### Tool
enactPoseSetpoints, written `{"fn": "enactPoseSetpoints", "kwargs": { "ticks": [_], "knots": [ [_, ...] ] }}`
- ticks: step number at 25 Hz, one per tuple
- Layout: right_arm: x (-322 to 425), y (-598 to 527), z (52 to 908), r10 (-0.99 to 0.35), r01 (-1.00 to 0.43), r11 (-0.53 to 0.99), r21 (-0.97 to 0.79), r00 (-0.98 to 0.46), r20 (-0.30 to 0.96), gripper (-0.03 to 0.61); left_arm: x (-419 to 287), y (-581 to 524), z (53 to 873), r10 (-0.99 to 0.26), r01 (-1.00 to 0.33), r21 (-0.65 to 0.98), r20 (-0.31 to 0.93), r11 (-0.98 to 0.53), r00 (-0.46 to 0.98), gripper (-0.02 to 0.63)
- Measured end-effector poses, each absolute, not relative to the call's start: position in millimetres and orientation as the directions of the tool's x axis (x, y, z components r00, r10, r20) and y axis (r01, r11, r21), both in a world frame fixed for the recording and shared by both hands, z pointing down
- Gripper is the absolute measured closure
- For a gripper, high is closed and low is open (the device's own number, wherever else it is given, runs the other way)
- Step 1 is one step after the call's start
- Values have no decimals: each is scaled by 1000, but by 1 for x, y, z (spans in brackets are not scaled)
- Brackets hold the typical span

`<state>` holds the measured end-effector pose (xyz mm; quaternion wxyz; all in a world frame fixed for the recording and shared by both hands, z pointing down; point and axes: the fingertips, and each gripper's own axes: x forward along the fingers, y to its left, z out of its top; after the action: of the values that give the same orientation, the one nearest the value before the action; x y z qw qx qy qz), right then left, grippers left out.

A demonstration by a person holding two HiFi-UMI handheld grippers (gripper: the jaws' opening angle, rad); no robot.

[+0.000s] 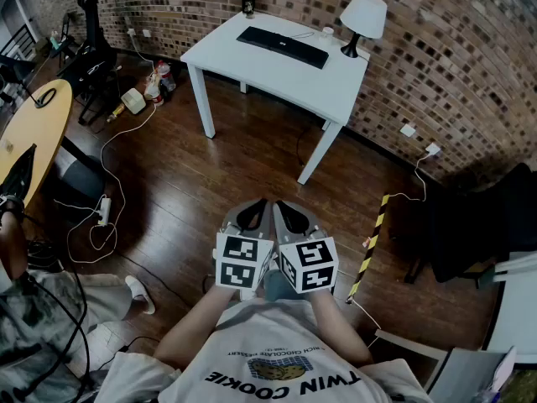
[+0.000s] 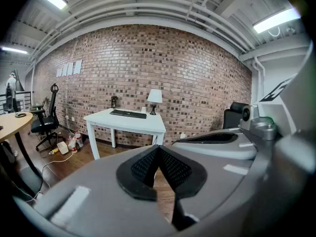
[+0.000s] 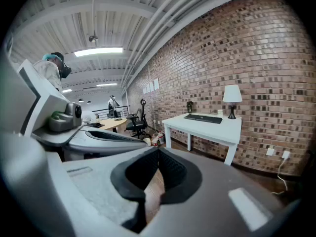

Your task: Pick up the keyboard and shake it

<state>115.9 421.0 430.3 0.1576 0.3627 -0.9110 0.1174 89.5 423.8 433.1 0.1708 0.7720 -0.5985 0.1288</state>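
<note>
**Both tongs clenched and empty, keyboard on the far table**

- Far left, head view: another person (image 1: 29,330) is cut off by the frame edge, with only a patterned sleeve and a leg in view. Above that is a round wooden table (image 1: 38,128), also cropped by the edge.
- Office chair (image 1: 91,44) sits in the top-left corner, dark against dark clutter, so it's hard to separate. Loose cable (image 1: 107,217) trails over the wood floor.
- Left tongs (image 1: 258,206) (image 2: 158,151): clenched, pads meeting at the tips, nothing between them. Its marker cube hides the hand holding it.
- Right tongs (image 1: 282,206) (image 3: 158,153): also clenched and empty. It's held just beside the left one, with the hand hidden behind its cube.
- Keyboard (image 1: 283,47) (image 2: 128,113) (image 3: 203,118): black, lying flat on the white table (image 1: 336,86) against the brick wall, well apart from both tongs. Key detail is too small to read.
- Dark upright object (image 1: 247,0) at the table's back edge: can't identify it.
- Lamp (image 1: 362,19) (image 2: 155,98) (image 3: 232,95) stands at the table's right end, just right of the keyboard. A small pale item (image 1: 327,32) next to it is too small to tell.
- Striped yellow-black strip (image 1: 372,242) on the floor. The dark chair (image 1: 474,225) at right is mostly in shadow.
</note>
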Motion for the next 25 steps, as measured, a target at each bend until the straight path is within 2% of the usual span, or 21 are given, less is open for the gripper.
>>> {"fn": "enactPoseSetpoints", "kwargs": {
  "ticks": [7,17,25],
  "knots": [
    [99,371,453,-603,-685,719,-115,-698,387,577,72,372,450,-880,-972,116,412,-206,235,606],
    [90,231,453,-577,-664,735,-138,-720,386,577,60,237,452,-877,-981,106,440,-164,194,606],
    [98,135,448,-567,-651,741,-164,-737,368,577,67,142,442,-881,-986,23,446,-164,157,606]
  ]
}}
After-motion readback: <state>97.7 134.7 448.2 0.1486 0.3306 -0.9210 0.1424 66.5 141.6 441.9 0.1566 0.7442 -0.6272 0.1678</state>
